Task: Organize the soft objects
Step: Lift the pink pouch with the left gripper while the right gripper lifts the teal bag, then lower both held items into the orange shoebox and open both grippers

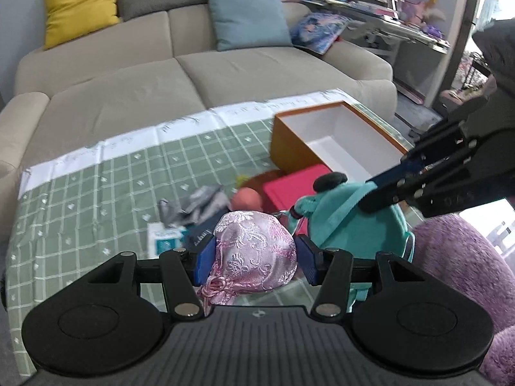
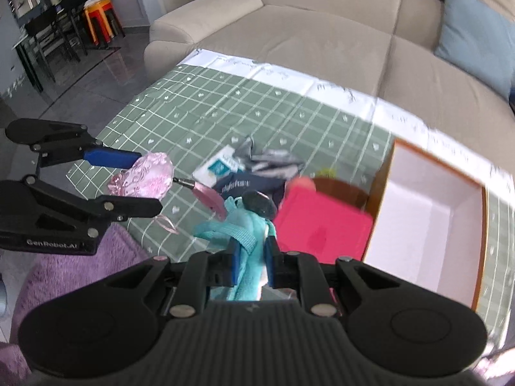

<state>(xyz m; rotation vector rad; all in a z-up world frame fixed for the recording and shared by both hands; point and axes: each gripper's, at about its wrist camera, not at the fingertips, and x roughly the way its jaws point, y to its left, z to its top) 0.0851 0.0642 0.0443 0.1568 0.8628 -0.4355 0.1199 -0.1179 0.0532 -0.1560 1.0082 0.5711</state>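
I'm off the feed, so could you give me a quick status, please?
Left claw shut on pink pouch. Right claw shut on teal plush. Orange box ahead, unobstructed.

Beige sofa [image 1: 135, 93], yellow cushion [image 1: 80, 4], blue cushion [image 1: 248, 16], purple rug [image 1: 463, 263], cluttered shelf [image 1: 370, 3]

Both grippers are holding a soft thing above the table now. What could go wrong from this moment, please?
1. The right gripper pinches only a thin part of the teal plush bag; it may slip out.
2. The pink satin pouch in the left gripper looks smooth, and its cord hangs loose, so it could slide or snag.
3. The two grippers are close together near the orange box; they might collide.
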